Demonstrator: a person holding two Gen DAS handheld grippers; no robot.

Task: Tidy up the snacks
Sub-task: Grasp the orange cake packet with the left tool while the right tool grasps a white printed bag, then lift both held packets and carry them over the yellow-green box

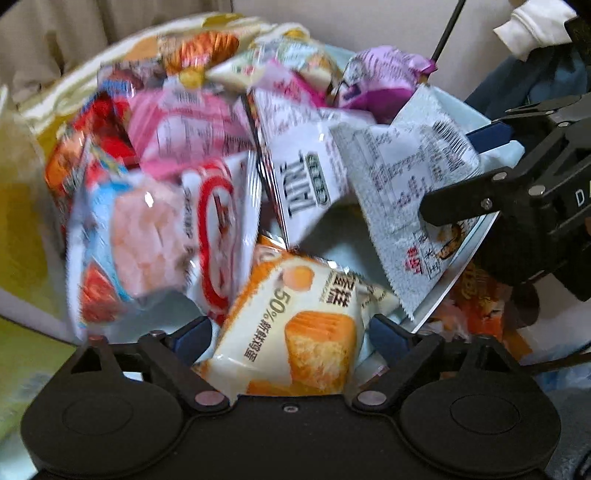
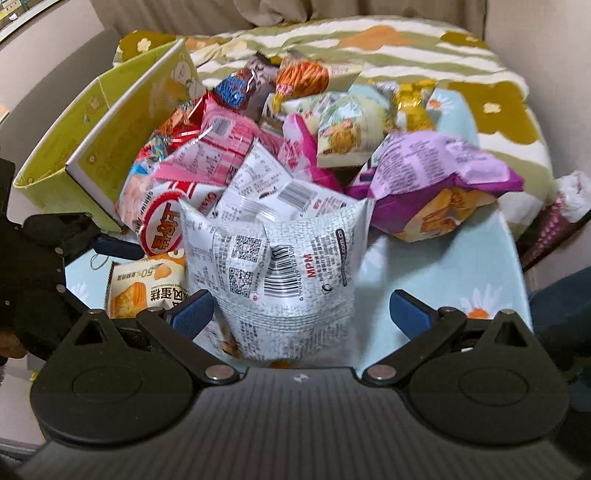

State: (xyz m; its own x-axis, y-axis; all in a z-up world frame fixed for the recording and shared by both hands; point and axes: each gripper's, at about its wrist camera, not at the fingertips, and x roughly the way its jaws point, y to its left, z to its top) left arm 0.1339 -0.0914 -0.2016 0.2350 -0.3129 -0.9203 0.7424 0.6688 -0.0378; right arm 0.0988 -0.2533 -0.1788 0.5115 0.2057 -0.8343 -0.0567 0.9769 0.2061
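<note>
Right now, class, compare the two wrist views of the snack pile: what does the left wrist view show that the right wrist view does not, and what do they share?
Only the left wrist view shows the white TARTE packet face-on and a white sleeve at top right.

Only the right wrist view shows the green box, the flowered blanket and a gold-wrapped sweet.

Both show the orange cake packet, the purple bag and the white barcode packet.

floral blanket – rear | pale-blue daisy cloth – underneath
</note>
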